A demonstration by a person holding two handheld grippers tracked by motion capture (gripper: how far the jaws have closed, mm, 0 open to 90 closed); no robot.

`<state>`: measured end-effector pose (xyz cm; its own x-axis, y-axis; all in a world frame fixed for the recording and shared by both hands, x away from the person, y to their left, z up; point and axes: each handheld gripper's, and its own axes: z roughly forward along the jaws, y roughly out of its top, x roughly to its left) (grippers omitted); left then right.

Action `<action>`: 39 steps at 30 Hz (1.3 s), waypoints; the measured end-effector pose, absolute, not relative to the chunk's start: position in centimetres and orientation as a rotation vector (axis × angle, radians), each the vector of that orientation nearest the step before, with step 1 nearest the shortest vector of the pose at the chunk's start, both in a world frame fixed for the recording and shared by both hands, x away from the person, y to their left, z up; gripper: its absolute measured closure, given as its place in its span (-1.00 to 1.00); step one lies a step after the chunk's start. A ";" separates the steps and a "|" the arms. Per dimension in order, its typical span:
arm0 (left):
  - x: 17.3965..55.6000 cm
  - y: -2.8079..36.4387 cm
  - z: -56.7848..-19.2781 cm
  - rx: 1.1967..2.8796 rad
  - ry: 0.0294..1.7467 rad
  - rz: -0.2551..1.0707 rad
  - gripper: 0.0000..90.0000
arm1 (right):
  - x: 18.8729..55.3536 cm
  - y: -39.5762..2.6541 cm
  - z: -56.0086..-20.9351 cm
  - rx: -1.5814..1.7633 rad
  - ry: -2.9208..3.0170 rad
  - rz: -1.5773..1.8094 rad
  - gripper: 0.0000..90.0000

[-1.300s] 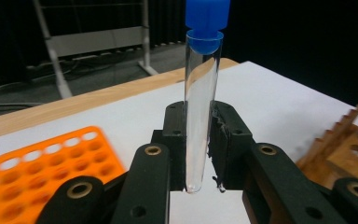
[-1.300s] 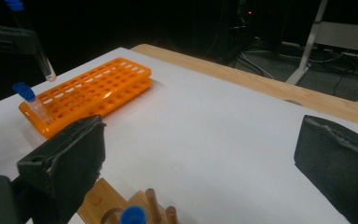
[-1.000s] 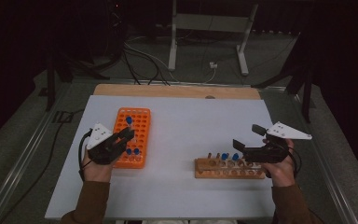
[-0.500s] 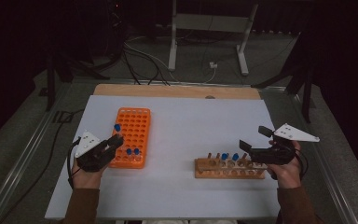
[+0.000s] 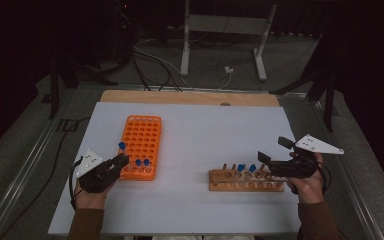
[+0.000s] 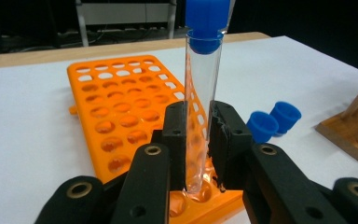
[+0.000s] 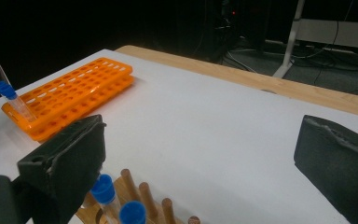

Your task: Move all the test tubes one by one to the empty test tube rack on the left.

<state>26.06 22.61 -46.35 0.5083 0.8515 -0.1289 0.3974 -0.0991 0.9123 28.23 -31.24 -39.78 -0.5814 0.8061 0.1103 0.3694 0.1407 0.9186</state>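
Clear plastic with a blue cap, the test tube (image 6: 203, 88) stands nearly upright between the jaws of the left gripper (image 6: 200, 140), which are clamped on its lower half. Its rounded bottom sits at, or just inside, a hole in the near row of the orange rack (image 6: 121, 121); how deep it has gone I cannot tell, since the jaws hide the rim of that hole. That is the relation the coming move turns on: the tube's long axis runs up and down, in line with the hole under it, so the likely next step is a straight push downward, or a release if it is already seated.

From the high view, the left gripper (image 5: 111, 169) is at the near left corner of the orange rack (image 5: 142, 137), with the tube's cap (image 5: 122, 146) just above it. Two more blue-capped tubes (image 5: 141, 162) stand in the rack's near row, just to the right.

Well apart on the right of the white surface (image 5: 205, 130), the right gripper (image 5: 275, 157) has its jaws spread wide with nothing between them, hovering over the right end of the wooden rack (image 5: 245, 180), where a couple of capped tubes (image 5: 246, 168) wait. For the orange rack the left hand is clearly nearer.
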 end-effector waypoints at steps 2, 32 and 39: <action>26.1 22.5 -46.5 1.706 1.062 0.536 0.73 | 28.2 -31.2 -39.9 1.128 2.012 1.435 -0.95; 26.0 20.1 -48.7 2.016 1.065 0.595 0.71 | 28.0 -31.3 -40.7 1.134 2.023 1.452 -0.95; 25.6 20.4 -47.9 1.955 1.029 0.612 0.64 | 28.0 -31.3 -40.8 1.135 2.026 1.453 -0.95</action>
<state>25.62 20.39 -47.89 0.5474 0.8359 0.0409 0.4351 -0.3260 0.8393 28.02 -31.33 -40.78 -0.5904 0.7962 0.1319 0.3804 0.1304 0.9156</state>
